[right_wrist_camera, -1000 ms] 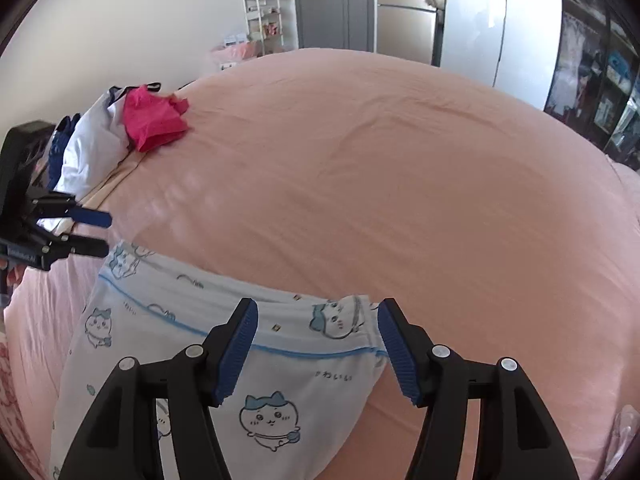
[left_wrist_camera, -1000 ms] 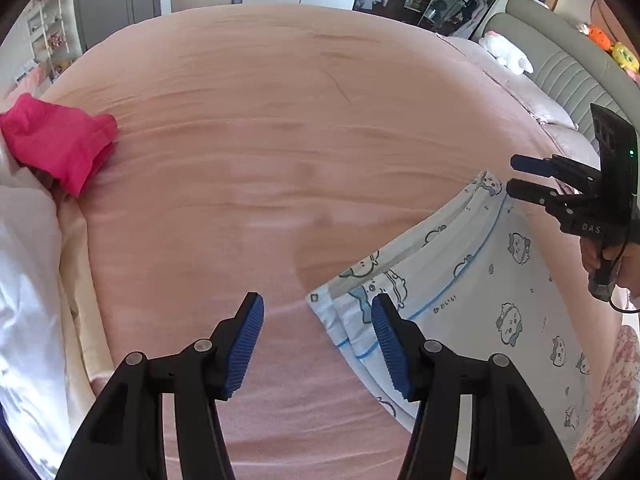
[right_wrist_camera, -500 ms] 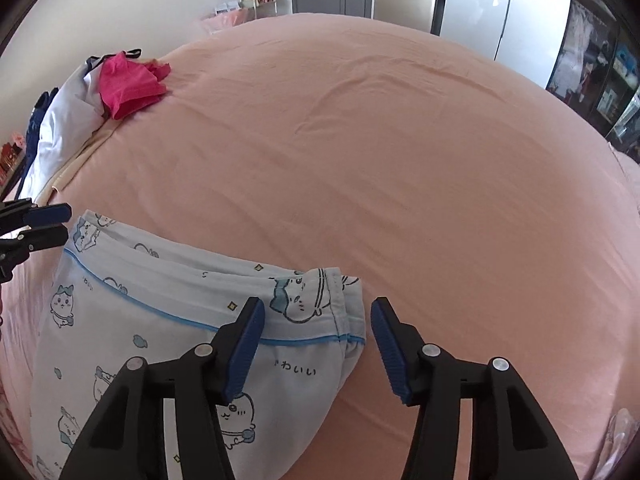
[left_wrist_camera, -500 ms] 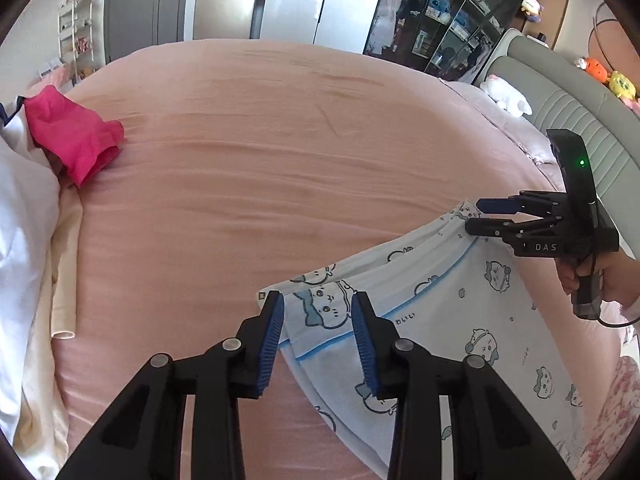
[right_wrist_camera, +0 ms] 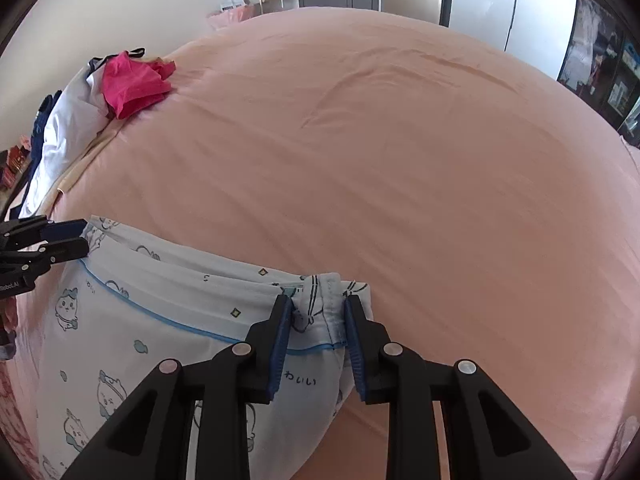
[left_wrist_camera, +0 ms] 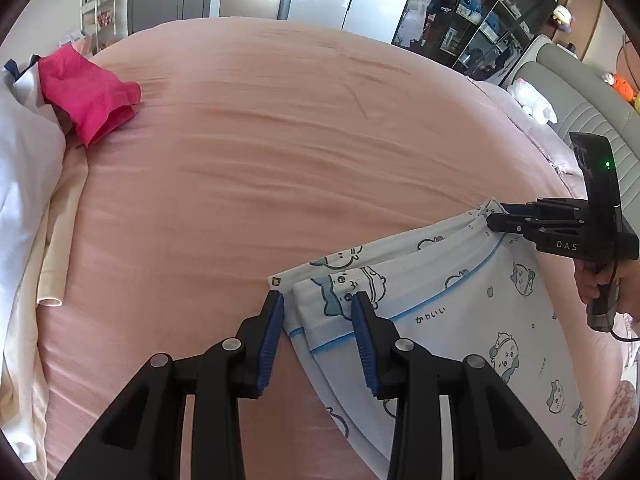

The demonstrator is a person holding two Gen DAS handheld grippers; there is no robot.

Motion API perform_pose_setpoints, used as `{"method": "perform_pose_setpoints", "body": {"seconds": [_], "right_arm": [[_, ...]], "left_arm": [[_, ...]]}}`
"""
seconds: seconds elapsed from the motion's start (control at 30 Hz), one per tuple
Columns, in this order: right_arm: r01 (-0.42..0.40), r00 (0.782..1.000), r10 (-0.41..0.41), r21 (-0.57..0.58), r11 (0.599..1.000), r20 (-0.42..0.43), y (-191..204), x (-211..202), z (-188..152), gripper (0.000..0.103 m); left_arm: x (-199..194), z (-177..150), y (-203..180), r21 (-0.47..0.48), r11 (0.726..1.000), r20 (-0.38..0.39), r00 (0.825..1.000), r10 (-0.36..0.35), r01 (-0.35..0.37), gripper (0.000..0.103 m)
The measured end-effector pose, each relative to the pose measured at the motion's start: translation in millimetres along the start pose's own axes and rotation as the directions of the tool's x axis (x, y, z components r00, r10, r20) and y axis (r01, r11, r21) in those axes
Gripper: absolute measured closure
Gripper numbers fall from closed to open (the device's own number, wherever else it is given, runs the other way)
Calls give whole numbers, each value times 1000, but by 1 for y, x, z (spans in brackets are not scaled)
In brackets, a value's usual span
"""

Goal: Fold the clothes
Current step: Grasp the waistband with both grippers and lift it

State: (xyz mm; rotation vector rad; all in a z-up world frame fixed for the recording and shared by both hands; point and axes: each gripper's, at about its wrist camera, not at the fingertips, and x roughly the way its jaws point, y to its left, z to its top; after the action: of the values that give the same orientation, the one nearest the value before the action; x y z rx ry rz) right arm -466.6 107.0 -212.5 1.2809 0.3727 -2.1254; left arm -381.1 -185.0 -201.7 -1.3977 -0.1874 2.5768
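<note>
A wide bed covered by a peach-pink cotton sheet fills both views, with grey cabinets and dark shelving behind it. The left gripper has its blue-padded fingers set either side of one waistband corner of the pale blue pyjama bottoms printed with cartoon animals — a gap shows, so the hold is not pinched tight. The right gripper likewise brackets the bunched opposite corner, fabric crumpled between its jaws. The garment lies flat at the near edge. Far off — a crumpled magenta garment sits on a pile of white clothing.
</note>
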Motion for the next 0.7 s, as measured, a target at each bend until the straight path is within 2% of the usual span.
{"method": "perform_pose_setpoints", "body": {"seconds": [0.13, 0.17, 0.2, 0.23, 0.27, 0.3, 0.4, 0.57, 0.7], "right_arm": [[-35, 999, 35, -11, 999, -3, 4, -3, 0, 79], [-36, 999, 36, -23, 999, 4, 5, -5, -1, 82], [-28, 1000, 28, -39, 999, 10, 7, -6, -2, 93], [-16, 1000, 16, -55, 998, 15, 8, -7, -3, 96], [-18, 1000, 19, -60, 998, 20, 9, -8, -4, 96], [-28, 999, 30, -63, 998, 25, 9, -9, -5, 98], [-130, 990, 133, -67, 989, 37, 8, -18, -9, 98], [-139, 987, 147, -111, 984, 59, 10, -32, -18, 99], [-138, 981, 152, -110, 984, 123, 8, -43, -18, 99]], "left_arm": [[3, 1, -6, 16, 1000, 6, 1000, 3, -3, 71], [1, -1, -8, 29, 1000, 18, 1000, 8, -8, 71], [-1, -2, -10, 43, 999, 30, 999, 17, -18, 73], [-3, -3, -13, 65, 997, 43, 998, 41, -43, 77], [-4, -4, -17, 86, 994, 57, 996, 65, -70, 88], [-5, -5, -21, 104, 990, 68, 994, 90, -97, 92], [-10, -8, -28, 144, 982, 101, 989, 109, -123, 96], [-14, -9, -37, 204, 963, 135, 979, 151, -177, 97], [-14, -6, -39, 235, 948, 160, 970, 181, -216, 97]]}}
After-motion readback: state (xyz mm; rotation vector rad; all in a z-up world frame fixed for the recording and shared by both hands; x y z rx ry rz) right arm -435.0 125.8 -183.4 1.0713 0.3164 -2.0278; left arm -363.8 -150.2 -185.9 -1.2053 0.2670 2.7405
